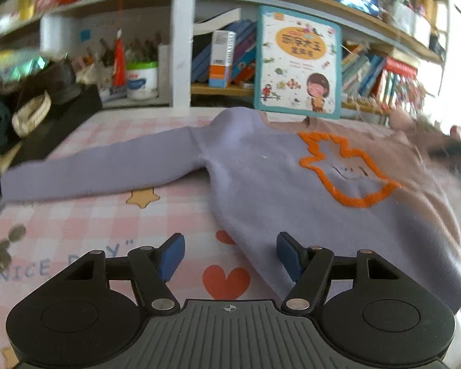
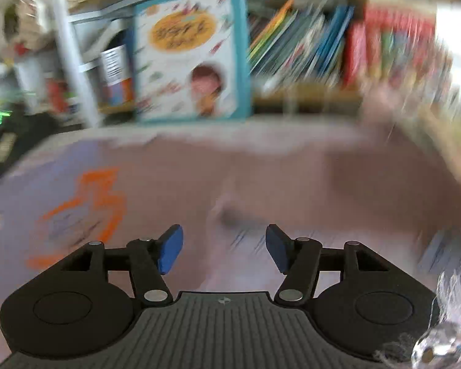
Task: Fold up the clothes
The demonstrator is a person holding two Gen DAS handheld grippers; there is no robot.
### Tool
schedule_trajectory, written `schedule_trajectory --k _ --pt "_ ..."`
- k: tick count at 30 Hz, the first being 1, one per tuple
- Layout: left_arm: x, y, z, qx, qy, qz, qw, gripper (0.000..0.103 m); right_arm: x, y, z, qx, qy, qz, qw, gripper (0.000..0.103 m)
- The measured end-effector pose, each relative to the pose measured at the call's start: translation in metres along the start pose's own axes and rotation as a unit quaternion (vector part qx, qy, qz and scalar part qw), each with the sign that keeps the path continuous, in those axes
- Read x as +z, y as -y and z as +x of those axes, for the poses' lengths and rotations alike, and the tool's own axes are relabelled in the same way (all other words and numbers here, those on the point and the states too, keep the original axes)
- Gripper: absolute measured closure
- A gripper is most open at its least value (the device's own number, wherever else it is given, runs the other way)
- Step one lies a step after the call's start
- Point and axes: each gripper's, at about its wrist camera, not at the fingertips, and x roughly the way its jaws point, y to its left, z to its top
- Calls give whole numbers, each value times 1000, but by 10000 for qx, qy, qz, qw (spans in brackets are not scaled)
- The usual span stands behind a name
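Sweater point(image 1: 261, 166) lies spread flat on the counter point(image 1: 76, 221), front side up, lilac on one half and dusty pink on the other, with an orange outlined patch point(image 1: 347, 169) on the chest. One lilac sleeve point(image 1: 101, 169) stretches straight out to the left across the pink checked cloth that covers the counter. Collar end points toward the bookshelf point(image 1: 181, 46) at the back; hem end runs toward the camera.

Picture book point(image 1: 298, 61) with a teal border stands upright at the back edge, just behind the collar.

Left tool point(image 1: 230, 256): blue pads apart, nothing between them. It hangs over the near edge of the counter; its right pad point(image 1: 287, 255) sits over the lilac hem corner, its left pad over bare cloth. A red heart print point(image 1: 226, 281) shows in the gap. Contact with the fabric cannot be told.

Right tool point(image 2: 224, 247): pads apart, released, nothing gripped. View is heavily blurred. It hangs over the pink half of the sweater, the orange patch off to its left. A dark smudge point(image 2: 239, 216) on the fabric just ahead of the pads; too blurred to identify. Whether the pads touch the fabric cannot be told.
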Motion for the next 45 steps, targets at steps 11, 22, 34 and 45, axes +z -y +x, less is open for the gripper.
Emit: schedule_trajectory --k 11,22,34,45 --pt "48 -50 64 -461 -112 -1853 9815 39 -35 -10 5 439 -127 482 9978 49" --pt "89 -69 105 239 90 -1248 9919 94 -38 -15 -10 913 -9 842 9923 103" --pt "23 -59 25 7 -270 -966 9950 40 -46 -12 9 1315 6 1090 9853 53" --pt "-32 -40 -33 -230 9 -1089 9938 84 -11 -38 22 1567 -222 1075 9815 88"
